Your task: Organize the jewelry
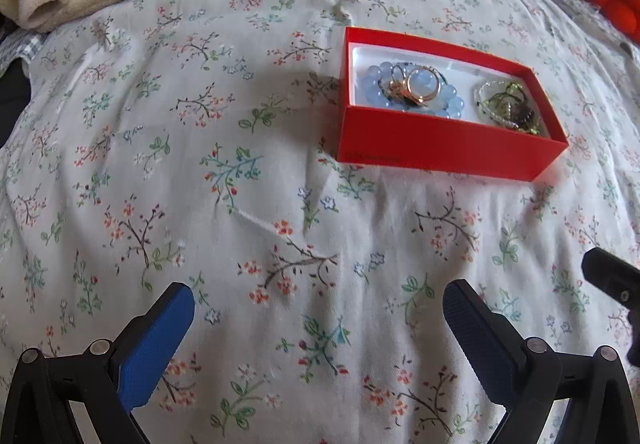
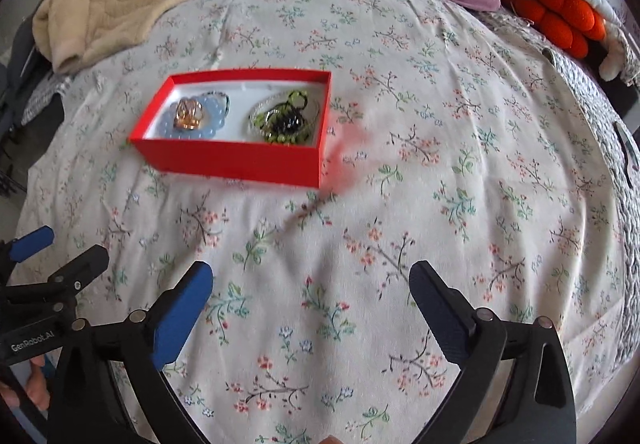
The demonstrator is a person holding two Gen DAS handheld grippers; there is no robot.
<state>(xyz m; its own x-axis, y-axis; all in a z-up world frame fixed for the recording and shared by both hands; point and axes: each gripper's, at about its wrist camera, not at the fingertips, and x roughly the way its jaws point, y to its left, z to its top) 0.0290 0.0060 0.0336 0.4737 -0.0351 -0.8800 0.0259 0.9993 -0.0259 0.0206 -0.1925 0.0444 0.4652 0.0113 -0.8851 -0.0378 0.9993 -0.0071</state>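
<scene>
Jewelry [image 1: 412, 88] lies sorted inside red box [image 1: 440, 140] on the floral bed [image 1: 240, 204] | left tool [image 1: 320, 308] and right tool [image 2: 312, 284] gape wide, empty, hovering well short | step: seemingly finished; next: confirm nothing remains outside.

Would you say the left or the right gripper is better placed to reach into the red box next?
Roughly even: both the left gripper and the right gripper are open and empty, short of the red box.

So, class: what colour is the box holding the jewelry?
Red box, white inside; clearest in the left wrist view.
</scene>
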